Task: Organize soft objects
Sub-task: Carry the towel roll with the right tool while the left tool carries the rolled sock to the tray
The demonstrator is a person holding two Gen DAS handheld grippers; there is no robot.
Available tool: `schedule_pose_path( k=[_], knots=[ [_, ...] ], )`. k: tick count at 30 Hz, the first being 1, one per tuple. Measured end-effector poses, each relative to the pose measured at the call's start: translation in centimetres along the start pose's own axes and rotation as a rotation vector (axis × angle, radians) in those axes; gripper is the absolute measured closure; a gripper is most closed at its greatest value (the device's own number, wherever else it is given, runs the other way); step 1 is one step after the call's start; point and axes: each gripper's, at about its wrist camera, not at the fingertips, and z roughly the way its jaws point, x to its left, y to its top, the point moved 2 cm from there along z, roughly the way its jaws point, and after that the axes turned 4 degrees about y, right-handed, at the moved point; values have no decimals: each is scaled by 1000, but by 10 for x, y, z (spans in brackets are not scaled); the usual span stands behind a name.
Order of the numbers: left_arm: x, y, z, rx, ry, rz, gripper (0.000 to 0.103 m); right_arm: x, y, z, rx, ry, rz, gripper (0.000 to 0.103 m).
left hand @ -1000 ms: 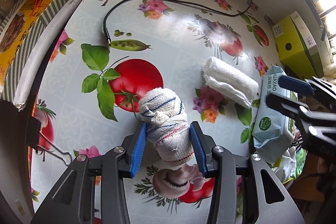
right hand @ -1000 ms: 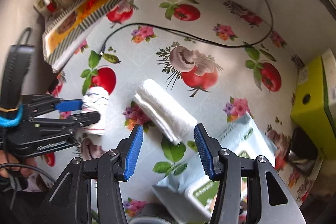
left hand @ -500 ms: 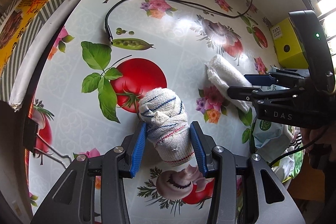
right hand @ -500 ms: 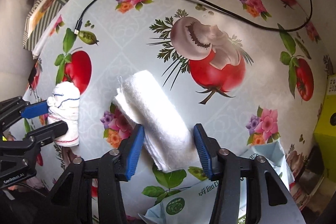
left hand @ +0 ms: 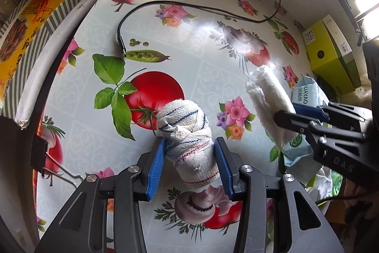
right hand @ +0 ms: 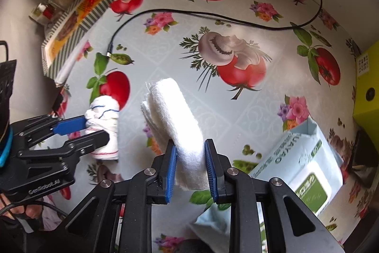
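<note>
A rolled white cloth with blue and red stripes (left hand: 184, 127) rests on the tomato-print tablecloth (left hand: 213, 77). My left gripper (left hand: 189, 141) is shut on it, both blue pads against its sides. The right wrist view shows that same cloth (right hand: 104, 115) in the left gripper (right hand: 97, 128) at the left. To its right is a plain white rolled towel (right hand: 170, 106). My right gripper (right hand: 190, 144) is closing on the towel's near end, and the pads press into it. In the left wrist view the towel (left hand: 265, 96) juts out of the right gripper (left hand: 284, 110).
A pale blue wet-wipes pack (right hand: 300, 158) lies just right of the towel, with a yellow-green box (left hand: 331, 51) behind it. A black cable (left hand: 189, 6) curves across the far table. A striped tray (left hand: 35, 16) and a binder clip (left hand: 40, 153) sit along the left edge.
My right gripper came down over the white towel and its jaws narrowed until they squeezed it. The left gripper and the striped cloth stayed where they were.
</note>
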Motion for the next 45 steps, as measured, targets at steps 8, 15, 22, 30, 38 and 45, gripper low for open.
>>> schedule_pose_path(
  k=[8,15,22,30,38,45],
  knots=[
    [-10,1,-28,-46,0,32,60,17,-17,-35,-91,32,44,81],
    [-25,-10,-48,-66,-10,72,60,23,-41,-67,-146,28,63,81],
    [-43,-26,-71,-86,-20,131,60,27,-70,-90,-196,26,97,81],
    [-63,-47,-85,-83,-40,196,60,27,-105,-104,-224,40,149,81],
    [-75,-62,-91,-74,-50,239,60,27,-128,-111,-243,42,187,81],
    [-83,-68,-101,-86,-55,264,60,30,-141,-120,-264,43,197,81]
  ],
)
